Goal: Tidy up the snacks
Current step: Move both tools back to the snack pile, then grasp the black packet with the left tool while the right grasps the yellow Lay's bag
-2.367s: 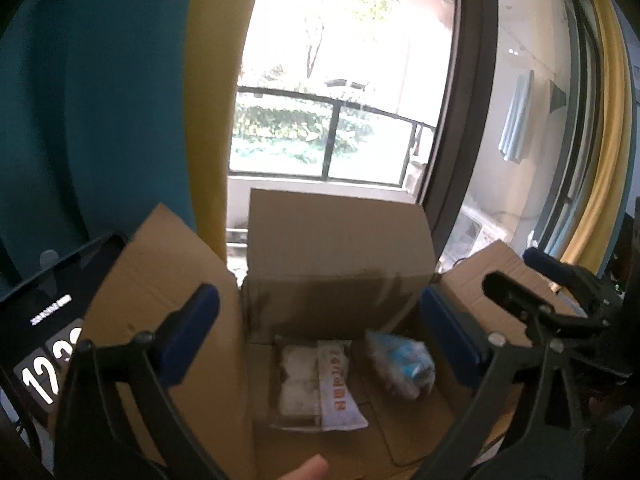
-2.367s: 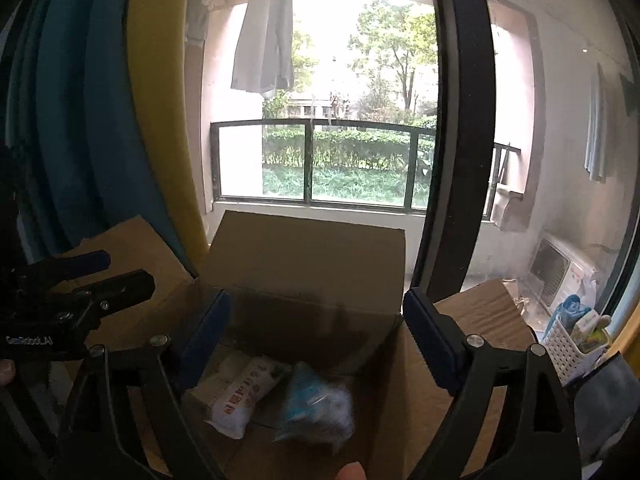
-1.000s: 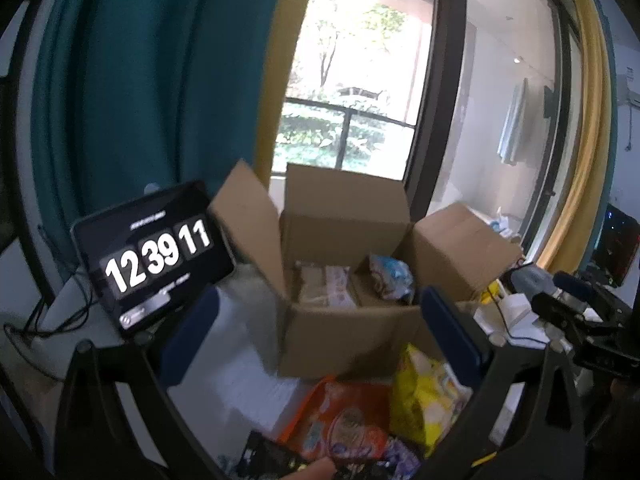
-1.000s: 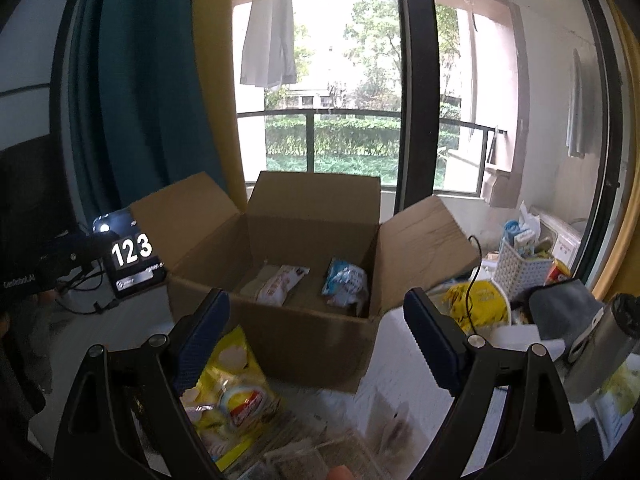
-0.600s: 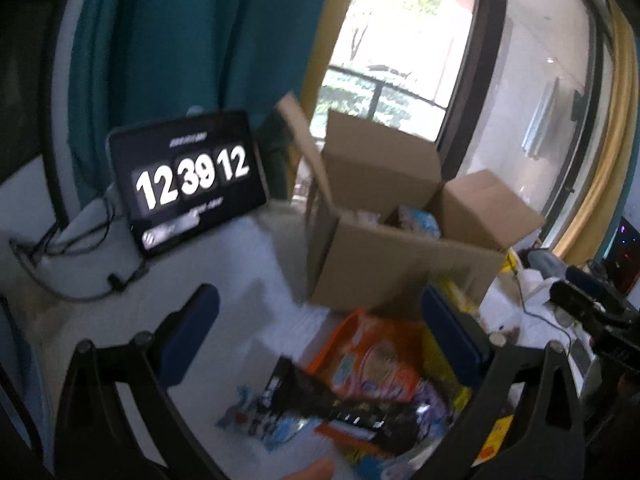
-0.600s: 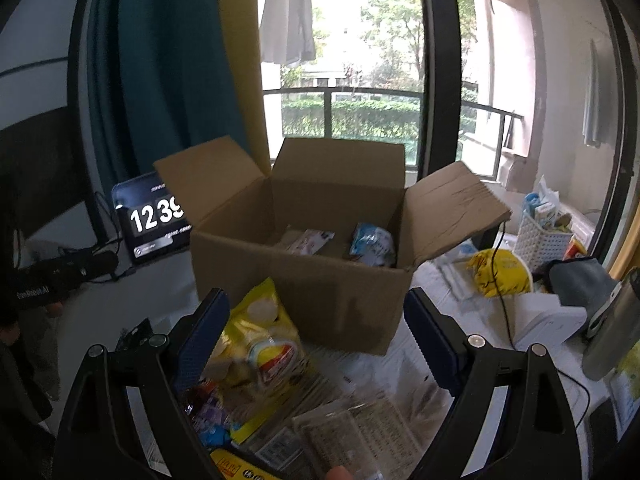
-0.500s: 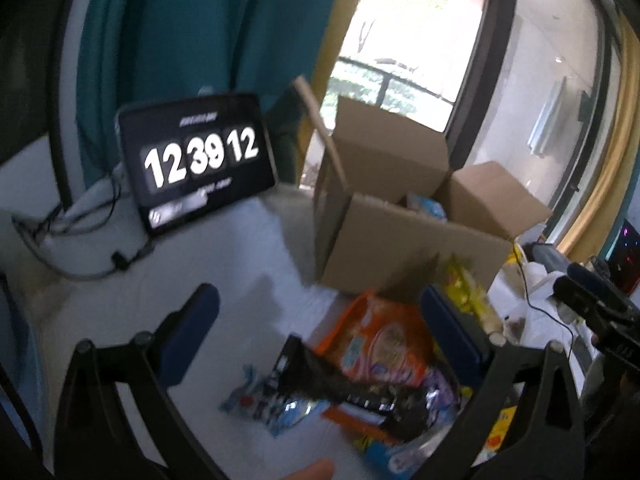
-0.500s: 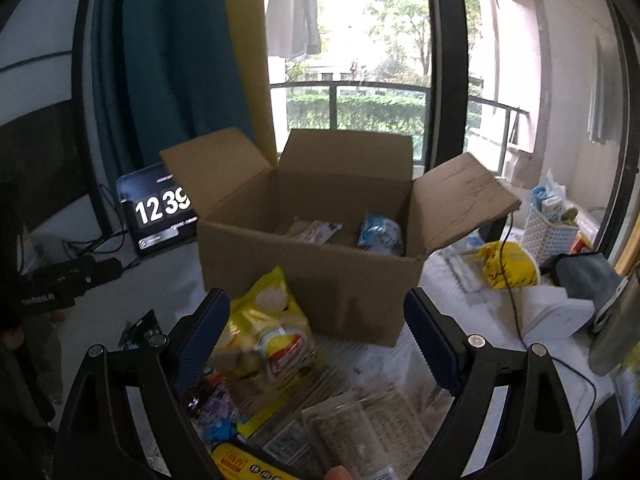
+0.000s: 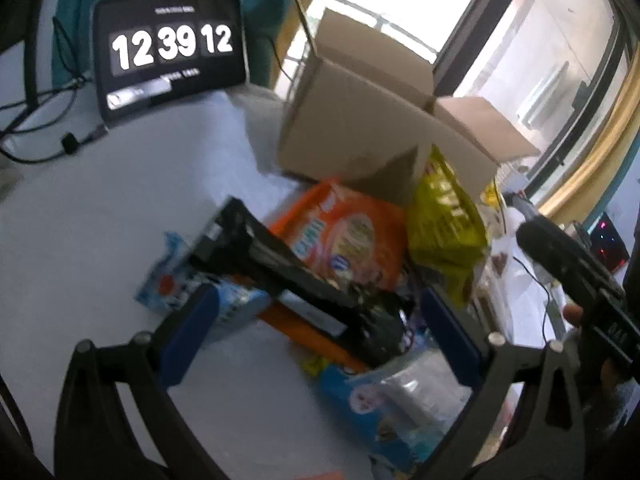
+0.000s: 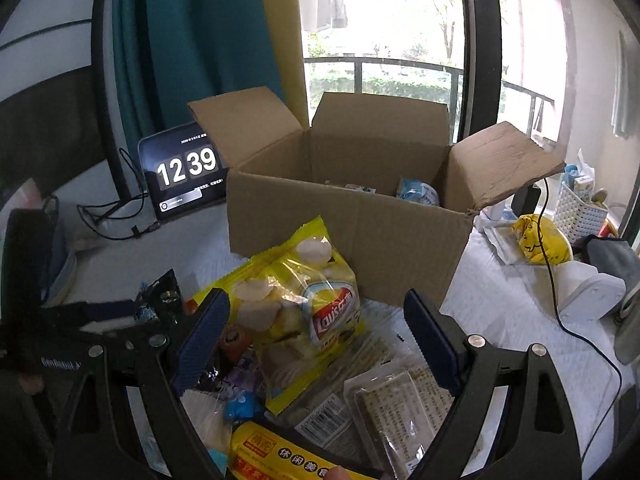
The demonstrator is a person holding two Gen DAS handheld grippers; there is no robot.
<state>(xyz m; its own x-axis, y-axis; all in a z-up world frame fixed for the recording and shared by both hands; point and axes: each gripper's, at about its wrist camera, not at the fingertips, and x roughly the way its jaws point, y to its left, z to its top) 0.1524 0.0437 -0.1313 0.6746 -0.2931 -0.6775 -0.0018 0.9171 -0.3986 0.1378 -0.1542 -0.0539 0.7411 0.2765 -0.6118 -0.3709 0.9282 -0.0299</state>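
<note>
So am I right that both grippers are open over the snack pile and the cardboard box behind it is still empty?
Not quite: the cardboard box already holds snacks, including a blue packet, as the right wrist view shows. Both the left gripper and right gripper are indeed open over the pile.

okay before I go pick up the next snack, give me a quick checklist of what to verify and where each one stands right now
1. Left gripper open and empty: ok, jaws spread, nothing between them.
2. Right gripper open and empty: ok, jaws spread over the pile.
3. Cardboard box ready to receive: ok, flaps open, room inside beside the blue-white packet.
4. Snack within reach: ok, the yellow Lay's bag lies on top of the pile, right in front of the right gripper.
5. Black packet free to lift: cannot tell, left view is blurred; it lies across the orange bag.
6. Grippers clear of each other: ok, apart in both views.
</note>
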